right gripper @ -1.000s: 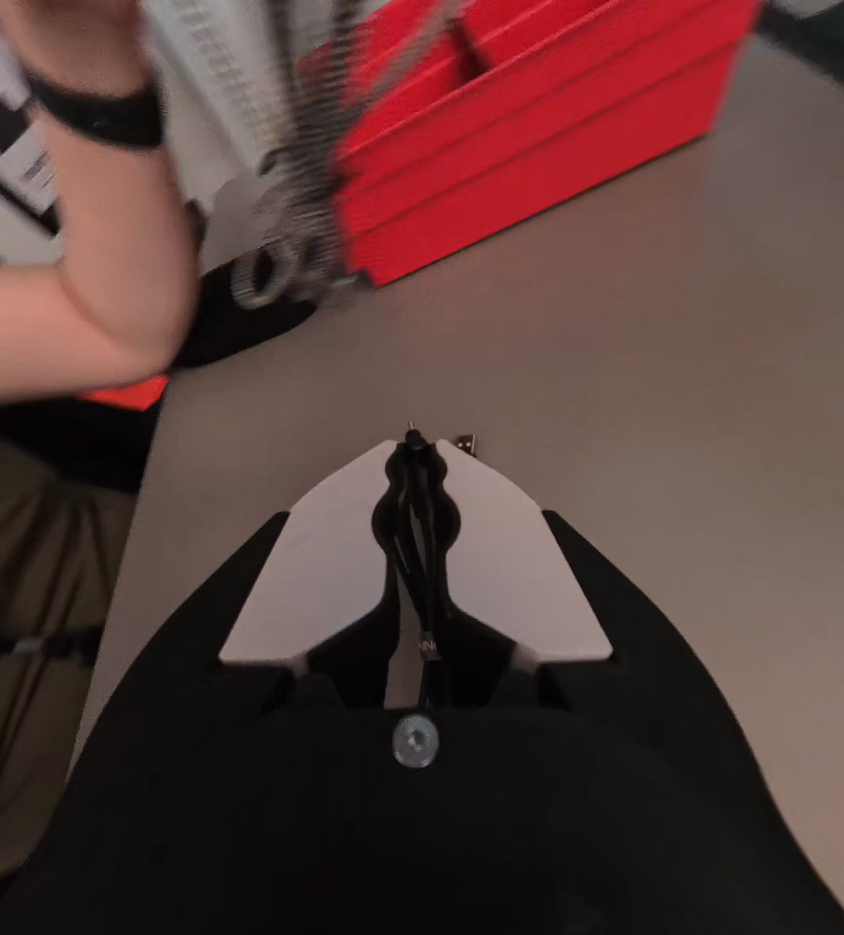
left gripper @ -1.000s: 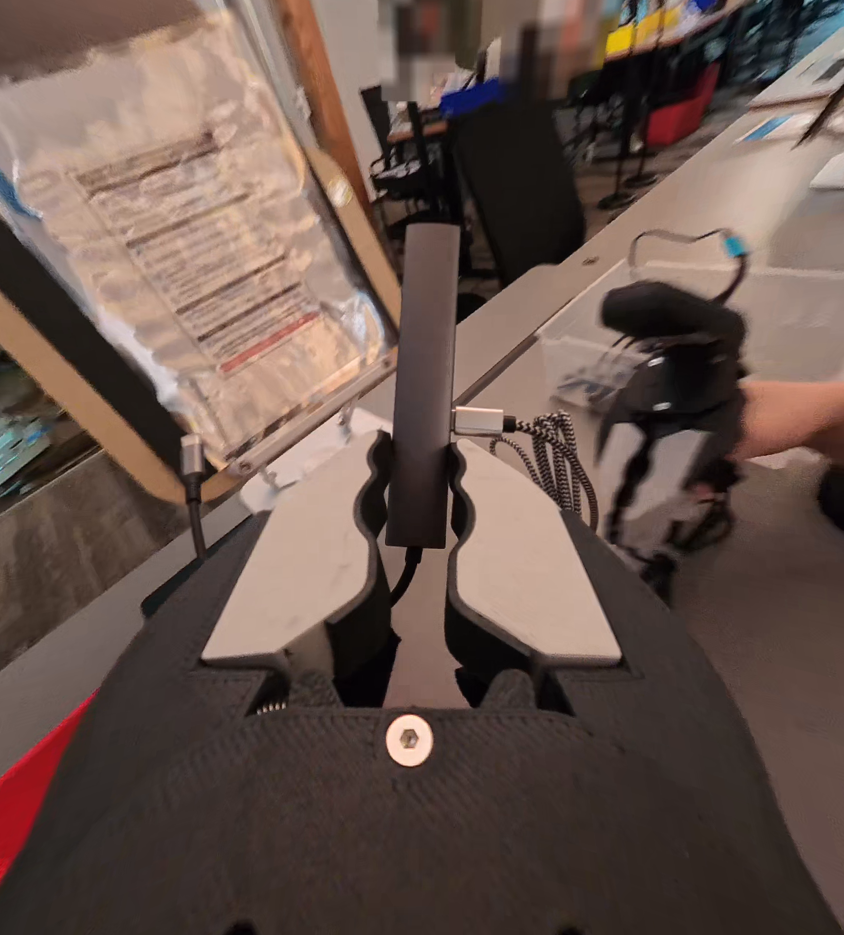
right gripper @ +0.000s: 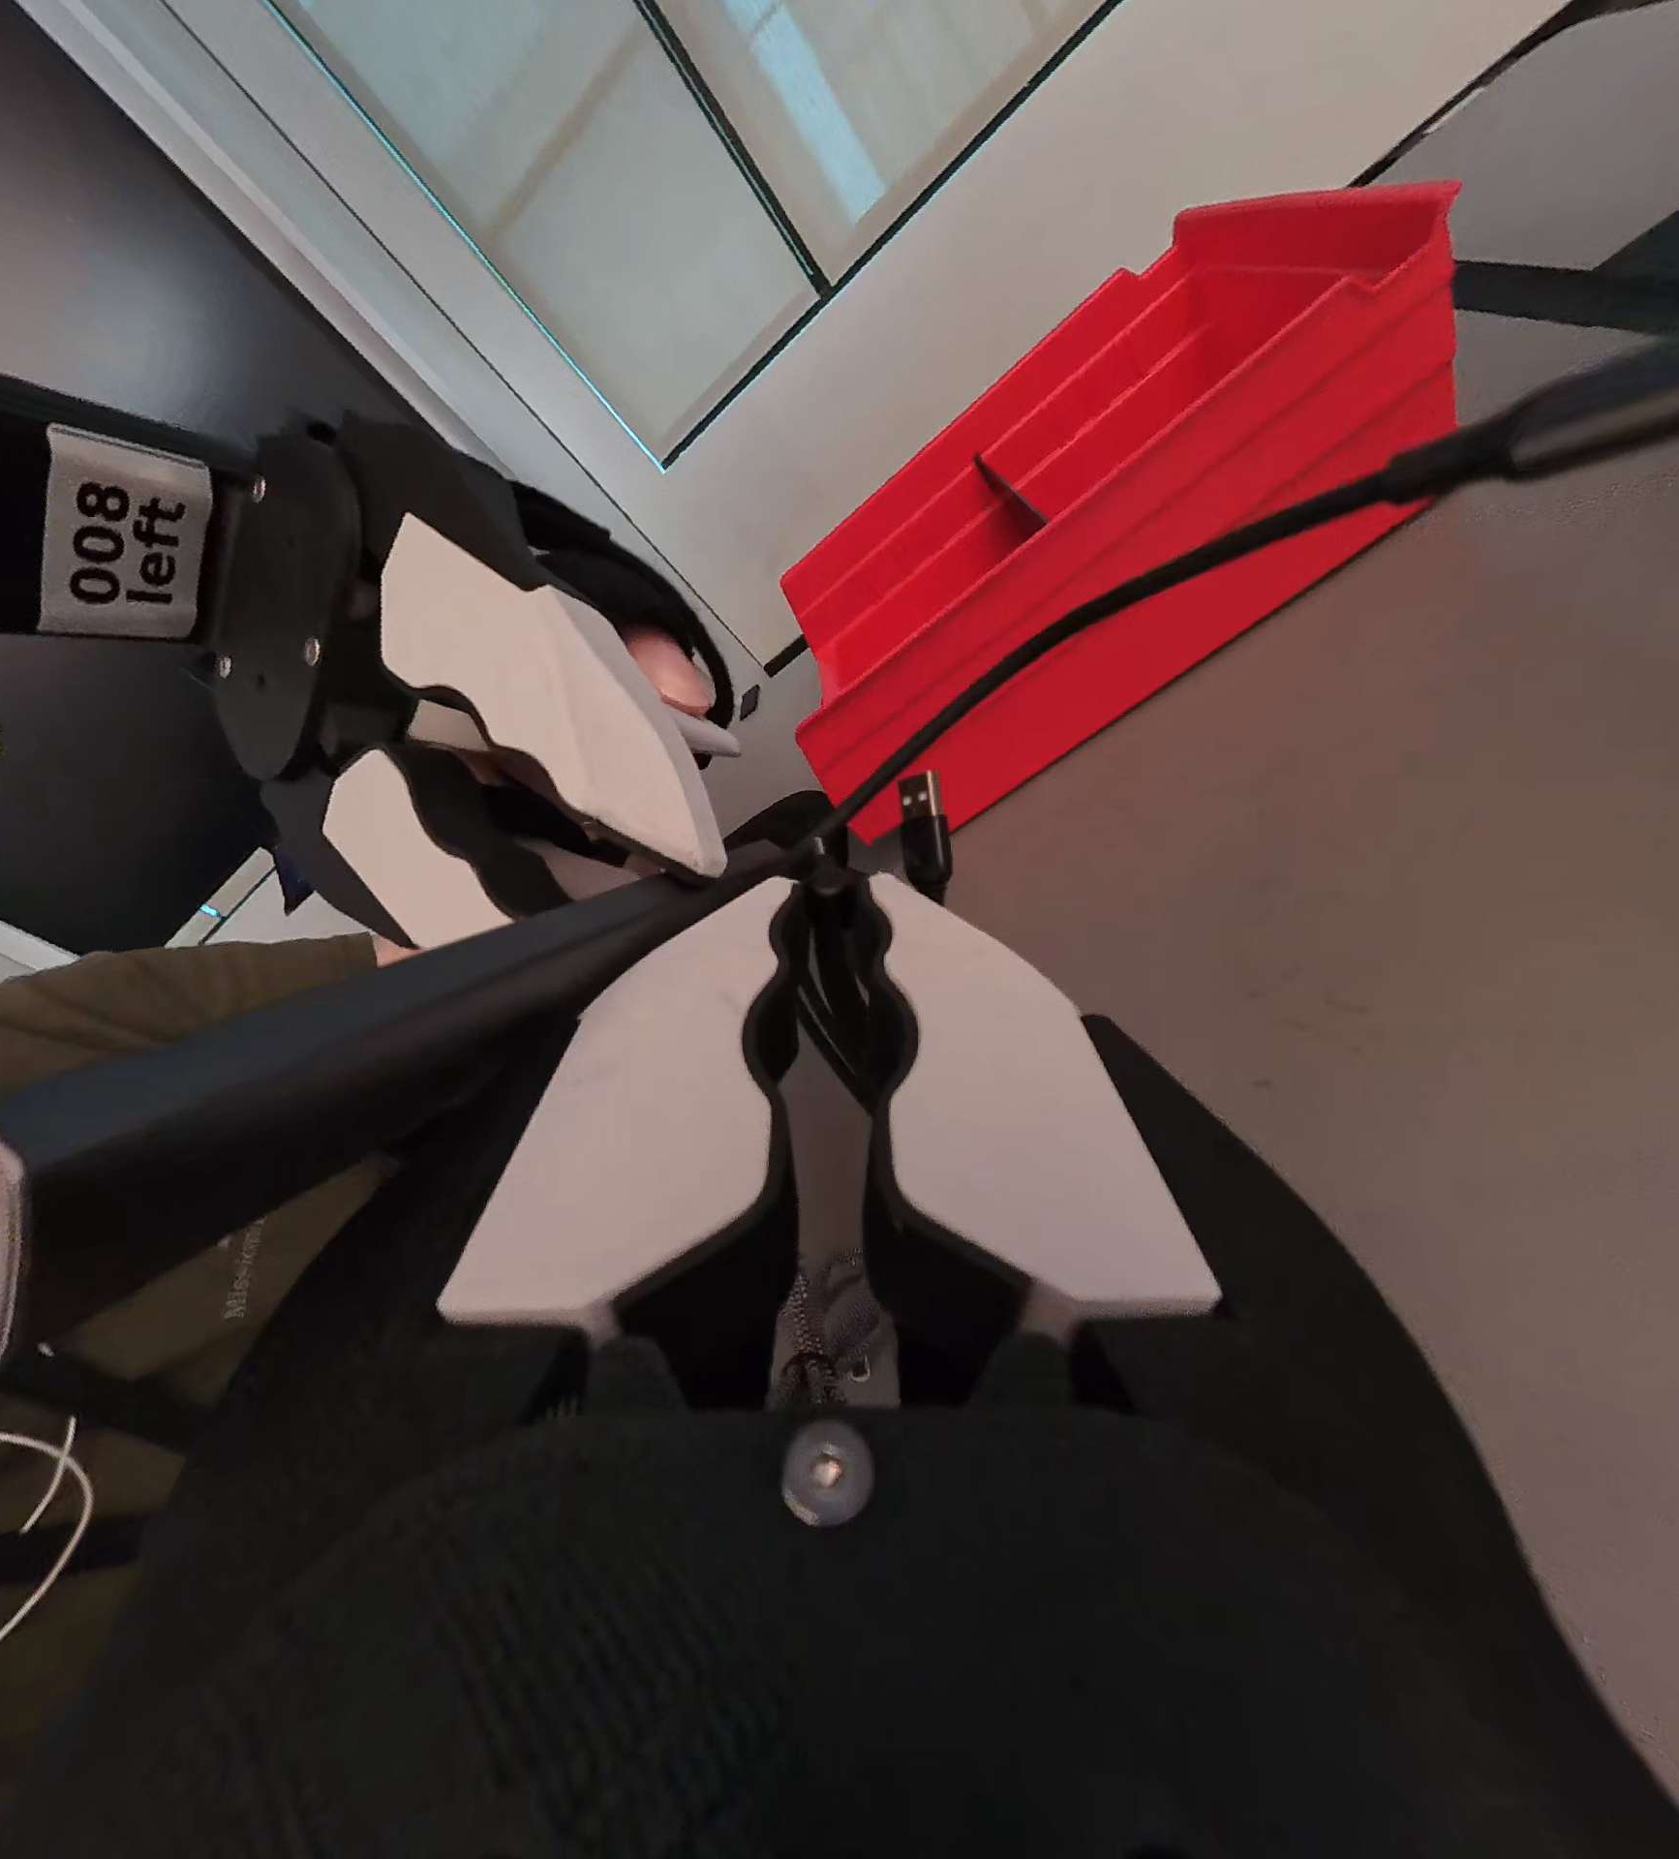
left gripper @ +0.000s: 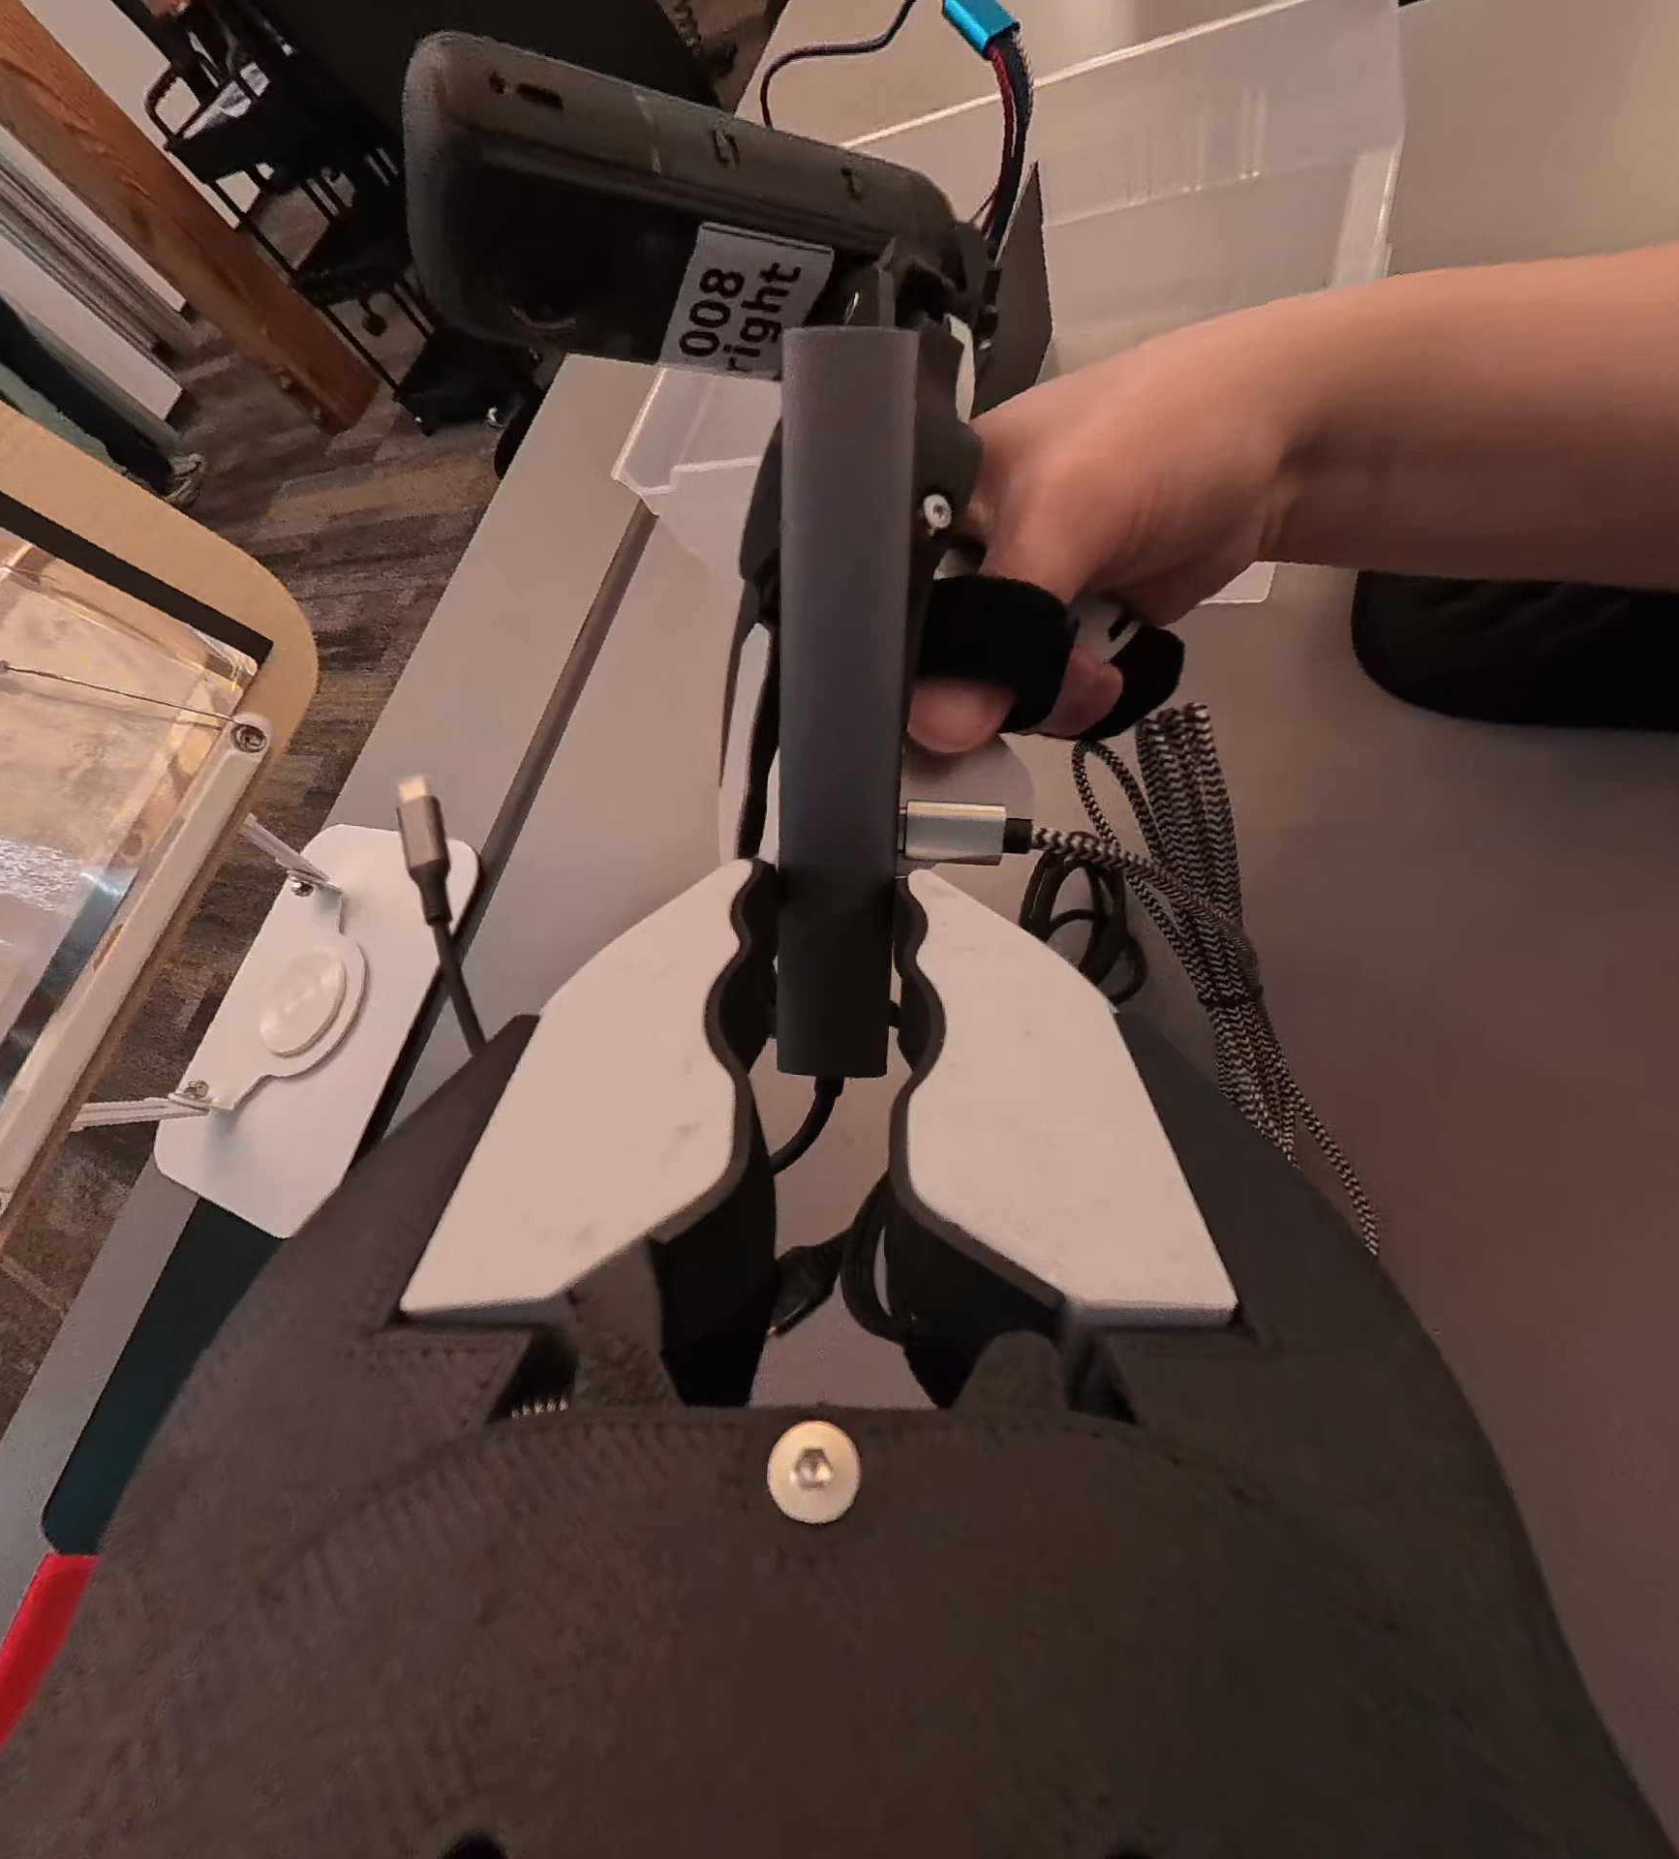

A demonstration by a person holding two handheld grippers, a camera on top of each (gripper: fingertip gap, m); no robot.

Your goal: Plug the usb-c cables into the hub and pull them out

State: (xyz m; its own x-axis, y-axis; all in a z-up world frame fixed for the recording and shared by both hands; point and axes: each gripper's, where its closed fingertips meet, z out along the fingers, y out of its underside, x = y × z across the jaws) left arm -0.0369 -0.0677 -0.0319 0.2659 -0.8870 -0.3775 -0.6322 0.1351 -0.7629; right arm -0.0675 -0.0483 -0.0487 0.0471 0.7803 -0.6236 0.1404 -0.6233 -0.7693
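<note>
Grey desk (left gripper: 1520, 1107) fills most of both views, with a red bin (right gripper: 1167, 483) at its far side. The left claw (left gripper: 830, 905) is squeezed tight on the dark hub (left gripper: 841, 704), held up off the desk. A silver plug (left gripper: 956, 833) on a striped cable (left gripper: 1208, 936) sits in the hub's side. The right claw (right gripper: 830, 895) is closed on a black cable (right gripper: 1067, 644), right at the hub's edge. If that plug comes in crooked, it could miss the hole or bend. A hard push could make the hub slip. Each tool has a white sticker with writing.
</note>
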